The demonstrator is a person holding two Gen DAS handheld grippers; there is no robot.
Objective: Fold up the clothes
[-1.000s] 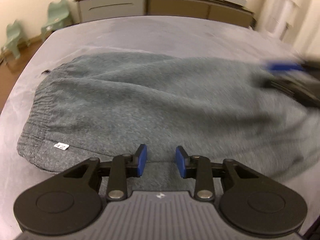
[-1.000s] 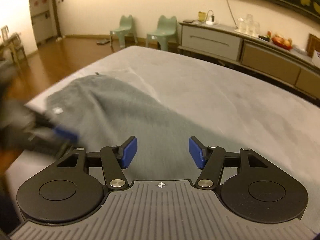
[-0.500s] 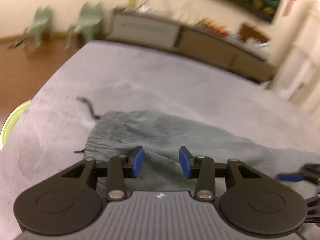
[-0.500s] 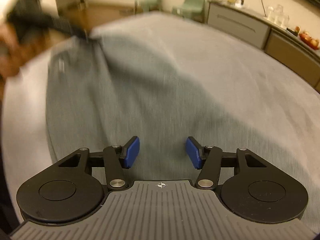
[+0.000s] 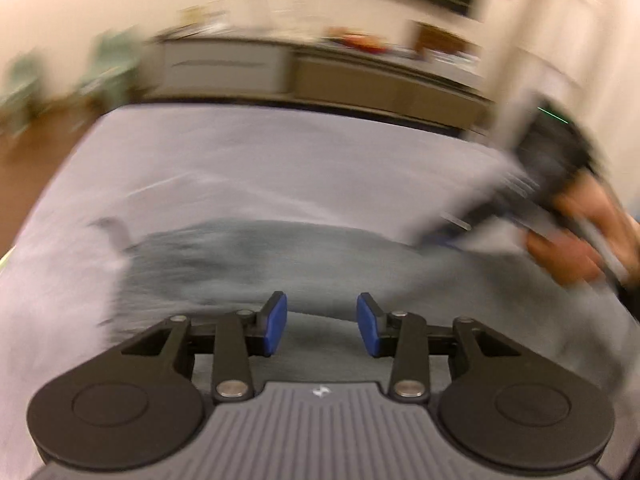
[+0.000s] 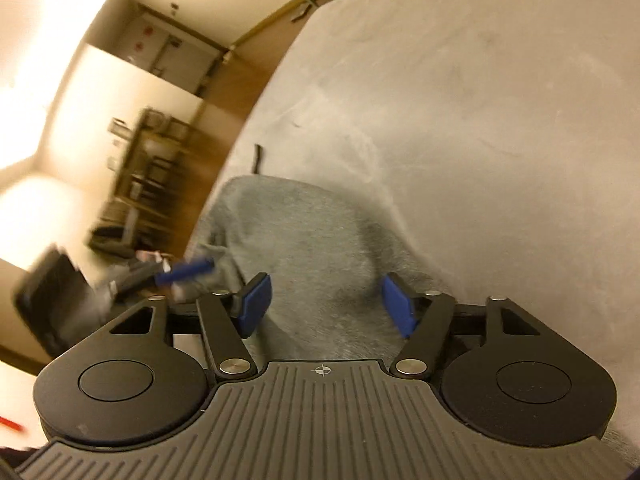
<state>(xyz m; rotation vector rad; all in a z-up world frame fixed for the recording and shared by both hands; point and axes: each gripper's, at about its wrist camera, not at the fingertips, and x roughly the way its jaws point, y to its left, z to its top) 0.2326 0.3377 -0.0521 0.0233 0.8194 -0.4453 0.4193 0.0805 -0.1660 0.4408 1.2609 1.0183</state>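
Observation:
A grey fleece garment [image 5: 280,264] lies spread on the pale grey bed [image 5: 260,160], blurred in the left wrist view. My left gripper [image 5: 322,324] hovers over its near edge, pads apart with no cloth pinched. At the right a hand [image 5: 568,248] holds my right gripper [image 5: 440,240] low over the garment's right end. In the right wrist view the garment [image 6: 320,240] runs away from my right gripper [image 6: 326,306], whose jaws are opening with nothing gripped. The left gripper's blue fingers [image 6: 186,269] show at the garment's left edge.
A long sideboard [image 5: 320,72] stands against the far wall, with green chairs [image 5: 112,60] to its left. A dark drawstring [image 6: 258,158] lies on the bed [image 6: 480,120] beyond the garment. Wooden floor and shelving [image 6: 152,152] lie past the bed's left edge.
The right gripper has swung down and rolled, and its jaws stand wider. The left gripper has drawn back and tilted up, so the garment looks farther off. Both views are motion-blurred.

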